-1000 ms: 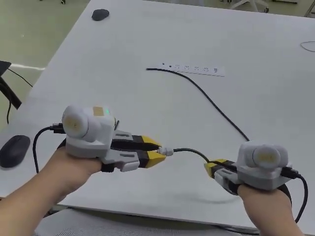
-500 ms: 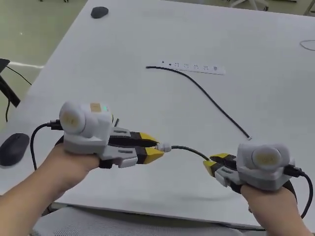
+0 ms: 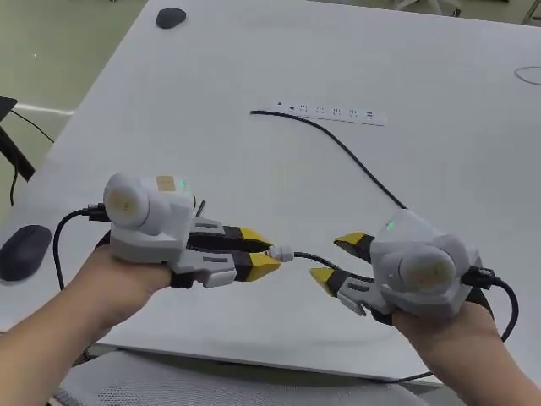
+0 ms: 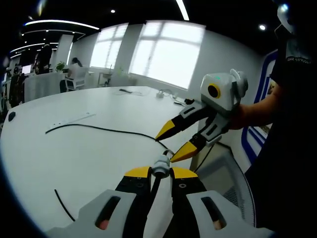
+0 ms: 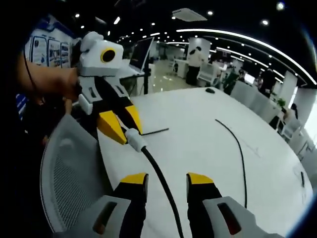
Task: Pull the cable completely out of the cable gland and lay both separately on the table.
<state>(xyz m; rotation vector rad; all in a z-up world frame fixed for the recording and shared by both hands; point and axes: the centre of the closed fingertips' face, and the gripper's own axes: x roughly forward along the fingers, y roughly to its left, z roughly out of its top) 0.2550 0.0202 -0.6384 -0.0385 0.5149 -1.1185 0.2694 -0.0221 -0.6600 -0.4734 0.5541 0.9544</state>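
1. Left hand-held gripper point(image 3: 269, 255): jaws clamped on the white cable gland point(image 3: 284, 253), held above the table point(image 3: 254, 51) near its 6 o'clock edge.
2. Black cable point(image 3: 372, 182): seated in the gland. It leaves the gland toward 3 o'clock, then lies across the table toward 11 o'clock, ending beside the power strip point(image 3: 330, 114).
3. Right hand-held gripper point(image 3: 336, 259): jaws apart at 3 o'clock of the gland, with the cable passing between them unclamped.
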